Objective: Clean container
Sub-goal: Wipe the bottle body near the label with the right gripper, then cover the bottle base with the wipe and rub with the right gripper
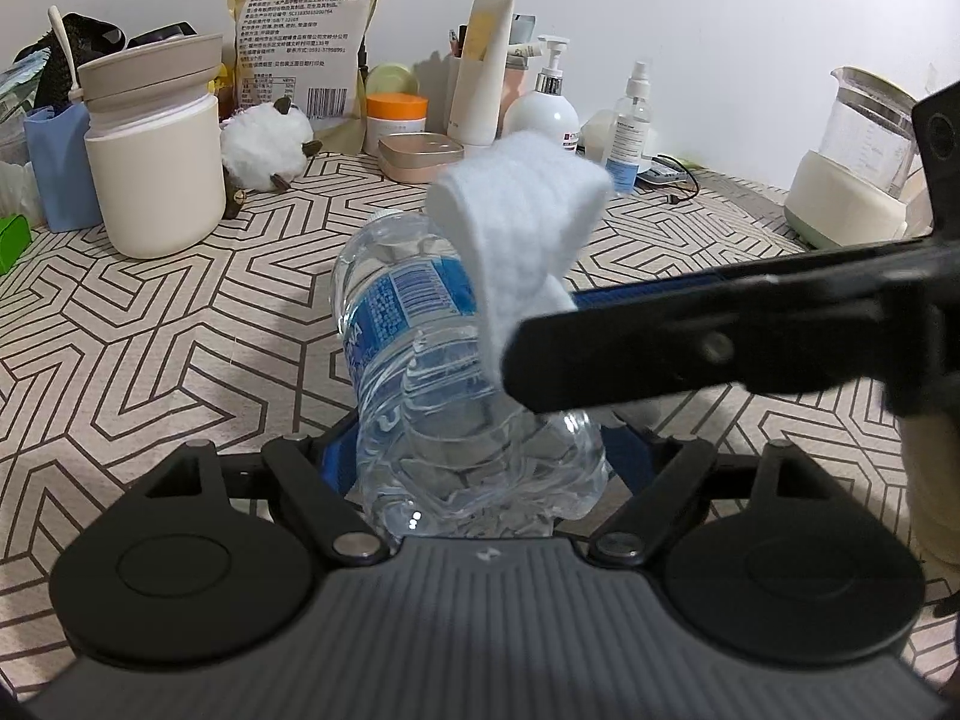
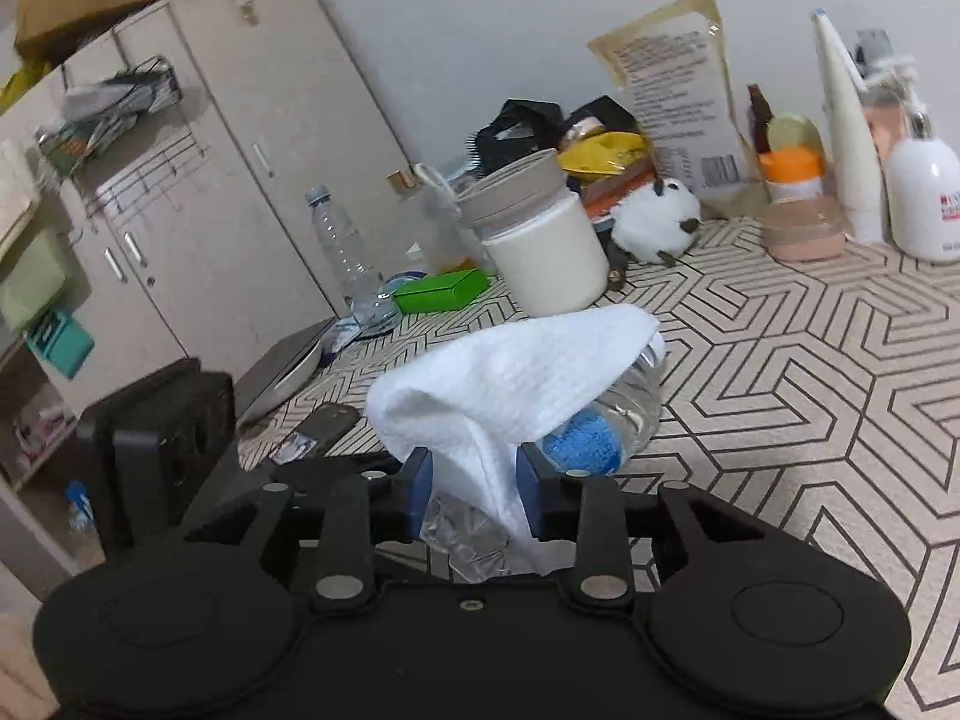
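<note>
A clear plastic water bottle (image 1: 420,348) with a blue label is held above the patterned table. My left gripper (image 1: 480,468) is shut on its crumpled lower end. A white cloth (image 1: 516,222) is draped over the bottle's upper side. My right gripper (image 2: 474,486) is shut on the white cloth (image 2: 510,378), which covers the bottle (image 2: 630,402). In the left wrist view the right gripper's black finger (image 1: 690,336) reaches in from the right and pinches the cloth against the bottle.
The table (image 1: 180,330) carries a cream jar with a grey lid (image 1: 150,162), a plush sheep (image 1: 264,144), a food pouch (image 1: 306,24), lotion bottles (image 1: 546,108) and a glass kettle (image 1: 858,162). Another bottle (image 2: 348,258), a green box (image 2: 444,291) and a cabinet (image 2: 198,168) stand at the left.
</note>
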Motion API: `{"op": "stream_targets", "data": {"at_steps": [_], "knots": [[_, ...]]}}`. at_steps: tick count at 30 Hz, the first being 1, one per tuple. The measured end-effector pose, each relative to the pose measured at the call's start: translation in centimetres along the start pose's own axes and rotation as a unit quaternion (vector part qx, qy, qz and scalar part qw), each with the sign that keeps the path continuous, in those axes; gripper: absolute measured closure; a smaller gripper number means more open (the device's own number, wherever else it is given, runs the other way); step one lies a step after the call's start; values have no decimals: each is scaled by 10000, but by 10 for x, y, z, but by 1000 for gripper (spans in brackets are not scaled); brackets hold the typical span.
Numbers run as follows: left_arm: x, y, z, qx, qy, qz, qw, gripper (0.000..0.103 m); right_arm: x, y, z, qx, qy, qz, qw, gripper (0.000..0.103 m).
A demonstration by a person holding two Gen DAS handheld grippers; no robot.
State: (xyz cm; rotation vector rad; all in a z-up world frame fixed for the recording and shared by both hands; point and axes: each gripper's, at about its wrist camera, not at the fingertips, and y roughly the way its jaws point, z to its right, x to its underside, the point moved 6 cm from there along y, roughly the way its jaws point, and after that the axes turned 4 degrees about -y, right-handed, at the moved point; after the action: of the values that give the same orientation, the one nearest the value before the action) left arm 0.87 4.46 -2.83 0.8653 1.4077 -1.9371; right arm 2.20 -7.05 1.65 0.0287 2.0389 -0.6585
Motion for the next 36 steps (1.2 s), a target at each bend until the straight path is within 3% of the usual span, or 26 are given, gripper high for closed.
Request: {"op": "stream_targets", "data": {"at_steps": [7,9,11,14,20,24,26,31,33,36], "knots": [[0,0,0,36,1,-20,10000,19,5,4,-19,-835,-45,-165,9964,69],[0,0,0,31,7,-19,10000,19,4,5,-16,-783,-21,-180,9968,72],[1,0,1,25,12,-15,10000,19,3,5,-12,-709,6,-190,9973,84],[1,0,0,15,16,-20,10000,19,3,6,-9,-613,23,-189,9979,93],[1,-1,0,17,0,-13,10000,19,0,1,-5,-209,-147,-81,9996,94],[1,-2,-1,-2,-36,6,10000,19,-2,-1,12,217,3,49,9998,83],[1,-1,-2,-5,-36,7,10000,19,-1,1,20,272,139,50,9995,63],[1,-1,-1,-2,-18,16,10000,19,0,1,22,326,218,105,9992,62],[1,-1,-1,-1,-17,17,10000,19,3,4,18,80,274,24,9996,62],[1,-1,-2,-14,-39,23,10000,19,4,6,5,105,-108,-59,9999,62]]}}
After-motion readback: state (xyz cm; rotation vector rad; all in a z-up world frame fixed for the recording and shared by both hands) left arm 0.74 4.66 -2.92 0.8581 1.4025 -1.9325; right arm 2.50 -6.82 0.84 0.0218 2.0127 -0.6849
